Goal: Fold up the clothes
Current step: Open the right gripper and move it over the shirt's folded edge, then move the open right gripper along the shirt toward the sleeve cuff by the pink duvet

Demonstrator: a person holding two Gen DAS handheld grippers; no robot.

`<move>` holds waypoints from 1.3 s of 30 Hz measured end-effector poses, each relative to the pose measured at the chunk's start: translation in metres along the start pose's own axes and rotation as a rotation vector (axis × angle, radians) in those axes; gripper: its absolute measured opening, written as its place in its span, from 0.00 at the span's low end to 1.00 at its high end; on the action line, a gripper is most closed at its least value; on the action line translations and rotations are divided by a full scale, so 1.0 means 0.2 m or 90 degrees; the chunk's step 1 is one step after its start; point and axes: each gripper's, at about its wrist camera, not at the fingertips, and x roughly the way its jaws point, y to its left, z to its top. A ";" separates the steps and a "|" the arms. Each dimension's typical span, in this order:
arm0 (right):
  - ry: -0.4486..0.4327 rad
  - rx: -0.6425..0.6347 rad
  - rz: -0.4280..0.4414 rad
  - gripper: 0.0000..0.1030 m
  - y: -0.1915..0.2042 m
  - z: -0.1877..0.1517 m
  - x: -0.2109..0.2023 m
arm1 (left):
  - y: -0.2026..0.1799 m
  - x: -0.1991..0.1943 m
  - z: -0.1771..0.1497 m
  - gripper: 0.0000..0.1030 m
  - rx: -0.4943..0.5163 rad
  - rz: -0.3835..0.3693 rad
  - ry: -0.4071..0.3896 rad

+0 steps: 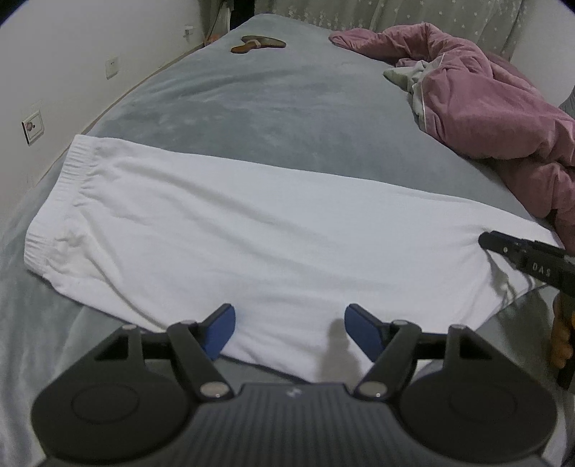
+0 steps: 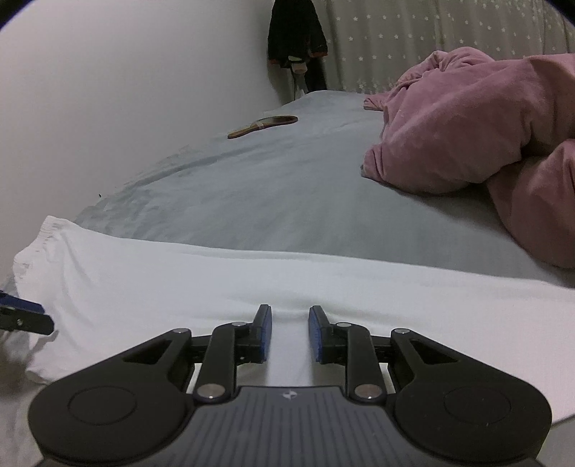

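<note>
A white garment with an elastic waistband at its left end lies flat across the grey bed. My left gripper hovers open over the garment's near edge, nothing between its blue pads. My right gripper sits low over the same white garment, its jaws narrowly apart with a small ridge of cloth in front of them. In the left wrist view the right gripper reaches over the garment's right end, held by a hand. The left gripper shows at the far left of the right wrist view.
A crumpled pink garment pile lies on the right of the bed. A flat wooden object rests at the far end. A white wall with sockets runs along the left. Dark clothing hangs in the corner.
</note>
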 end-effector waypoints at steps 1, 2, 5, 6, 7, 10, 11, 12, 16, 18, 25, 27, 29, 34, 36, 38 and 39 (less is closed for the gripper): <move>0.000 0.000 0.001 0.22 -0.01 0.00 0.01 | 0.00 0.00 0.00 0.68 0.001 0.002 0.001; -0.001 -0.001 -0.001 0.22 -0.03 0.01 0.01 | 0.00 0.00 0.00 0.68 0.001 0.003 0.001; -0.006 -0.006 -0.033 0.29 -0.09 0.01 -0.01 | -0.01 0.01 0.00 0.68 0.002 0.005 0.003; -0.007 -0.002 -0.043 0.30 -0.12 0.00 -0.02 | -0.01 0.01 0.00 0.68 0.002 0.005 0.003; -0.009 0.005 -0.047 0.30 -0.16 -0.01 -0.04 | -0.01 0.01 0.00 0.68 0.002 0.006 0.004; -0.010 0.010 -0.070 0.30 -0.27 -0.01 -0.07 | -0.01 0.01 0.00 0.68 0.009 0.010 0.004; -0.010 0.009 -0.079 0.30 -0.31 -0.01 -0.08 | -0.01 0.02 0.00 0.68 0.011 0.011 0.005; -0.010 0.009 -0.089 0.30 -0.35 -0.01 -0.09 | -0.01 0.02 0.00 0.68 0.011 0.011 0.005; -0.012 0.018 -0.129 0.30 -0.50 -0.01 -0.15 | -0.01 0.02 0.00 0.69 0.011 0.012 0.006; -0.016 0.039 -0.158 0.30 -0.60 -0.02 -0.20 | -0.01 0.02 0.00 0.69 0.013 0.013 0.006; -0.022 0.095 -0.246 0.32 -0.86 -0.10 -0.37 | -0.02 0.02 0.00 0.70 0.017 0.017 0.006; -0.021 0.087 -0.245 0.32 -0.84 -0.11 -0.38 | -0.02 0.02 0.00 0.70 0.015 0.017 0.007; -0.021 0.080 -0.244 0.32 -0.83 -0.12 -0.39 | -0.03 0.02 0.00 0.70 0.017 0.021 0.006; -0.020 0.060 -0.240 0.32 -0.78 -0.15 -0.42 | -0.05 0.03 0.00 0.70 0.026 0.029 0.005; -0.020 0.054 -0.236 0.33 -0.74 -0.14 -0.41 | -0.04 0.03 0.00 0.70 0.021 0.025 0.005; -0.022 0.047 -0.230 0.33 -0.69 -0.13 -0.39 | -0.02 0.02 0.00 0.70 0.014 0.020 0.004; -0.022 0.044 -0.227 0.33 -0.67 -0.13 -0.39 | -0.02 0.02 0.00 0.70 0.009 0.017 0.004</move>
